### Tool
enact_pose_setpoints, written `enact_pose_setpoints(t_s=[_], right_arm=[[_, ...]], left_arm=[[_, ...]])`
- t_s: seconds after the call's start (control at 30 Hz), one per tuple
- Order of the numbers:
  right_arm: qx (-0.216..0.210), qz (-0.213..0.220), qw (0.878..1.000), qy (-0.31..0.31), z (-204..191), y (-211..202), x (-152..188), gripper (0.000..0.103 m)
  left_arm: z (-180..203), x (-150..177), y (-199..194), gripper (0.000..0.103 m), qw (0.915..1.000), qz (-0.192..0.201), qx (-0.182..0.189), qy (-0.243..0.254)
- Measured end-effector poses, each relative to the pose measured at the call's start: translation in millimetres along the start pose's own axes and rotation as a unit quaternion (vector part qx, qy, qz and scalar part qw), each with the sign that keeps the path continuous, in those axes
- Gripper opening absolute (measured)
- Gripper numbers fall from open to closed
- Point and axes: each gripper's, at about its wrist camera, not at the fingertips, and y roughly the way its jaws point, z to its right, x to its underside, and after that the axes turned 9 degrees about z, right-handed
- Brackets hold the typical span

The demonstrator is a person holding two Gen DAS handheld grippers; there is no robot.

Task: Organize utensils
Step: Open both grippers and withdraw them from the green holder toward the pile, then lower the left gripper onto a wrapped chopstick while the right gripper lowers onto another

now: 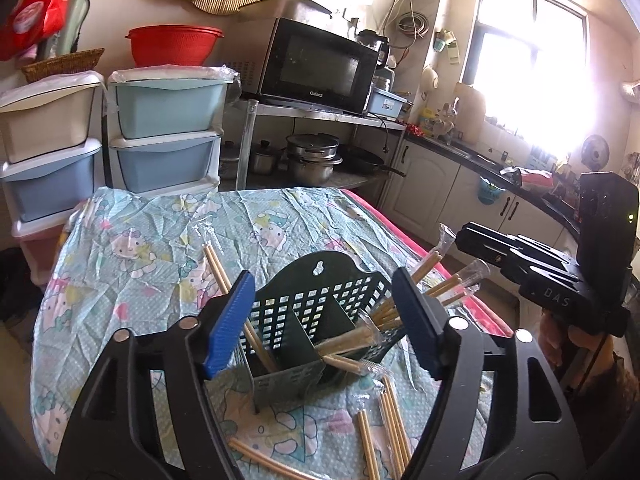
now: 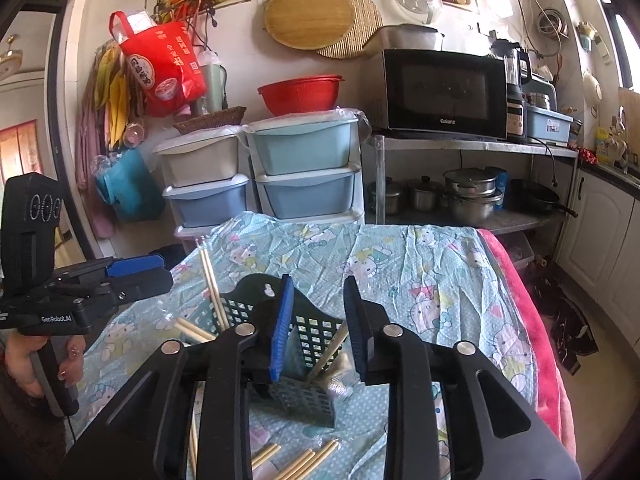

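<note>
So the worktop (image 1: 160, 240) with the cartoon-cat cloth is where it all sits, and the dark green holder (image 1: 304, 320), a perforated caddy with a divider, is the landmark here. It stands near the front of the worktop. A bunch of wrapped chopsticks (image 1: 384, 316) already leans in its right compartment, one pair (image 1: 224, 280) sticks up out of the left one, and loose pairs (image 1: 384, 424) lie flat on the cloth just in front of the holder.

My read on the step: go for one loose pair in front of the holder, pinch it near the middle so it doesn't seesaw, tip it upright, then drop it into a compartment without bumping the ones already leaning there. The light caddy will probably tip if nudged.

Left claw (image 1: 324, 320) hovers right over the holder, wide open, nothing in it. Right claw (image 2: 316, 328) hangs above the holder's right compartment, tilted down, open more narrowly and also empty; a chopstick tip shows between its blue pads (image 2: 282, 328) but looks untouched.
</note>
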Motion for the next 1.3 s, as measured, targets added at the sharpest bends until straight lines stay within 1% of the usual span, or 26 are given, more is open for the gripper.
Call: enact_pose_setpoints(t_s=[0.1, 0.2, 0.3, 0.5, 0.67, 0.87, 1.2, 1.3], right_arm=[[-0.005, 0.003, 1.000, -0.001, -3.2, -7.3, -0.5, 0.031], [-0.008, 0.004, 1.000, -0.003, -7.3, -14.5, 0.2, 0.039], [-0.015, 0.005, 1.000, -0.006, -12.3, -22.0, 2.6, 0.043], [-0.020, 0.003, 1.000, -0.011, -18.6, -35.4, 10.6, 0.048], [-0.016, 0.001, 1.000, -0.013, -19.9, -45.8, 19.3, 0.050], [-0.011, -0.012, 1.000, -0.021, -21.6, -53.5, 35.6, 0.051], [-0.011, -0.039, 0.999, -0.017, -22.8, -50.2, 59.7, 0.051], [-0.009, -0.046, 0.999, -0.015, -21.3, -50.8, 65.7, 0.051]], left_arm=[[2.8, 2.0, -5.9, 0.070, 1.0000, 0.000, -0.003, 0.004], [3.2, 3.5, -12.4, 0.075, 1.0000, 0.002, -0.005, 0.003], [2.6, 5.2, -18.3, 0.079, 1.0000, 0.002, -0.006, 0.003], [3.6, 15.9, -31.3, 0.092, 0.9999, 0.002, -0.011, 0.005], [6.9, 26.4, -39.1, 0.093, 0.9998, 0.001, -0.017, 0.010], [7.8, 39.5, -43.1, 0.093, 0.9998, -0.005, -0.017, 0.010], [15.7, 64.7, -35.1, 0.093, 0.9994, -0.029, -0.016, 0.013], [17.9, 71.4, -31.3, 0.093, 0.9989, -0.032, -0.025, 0.022]])
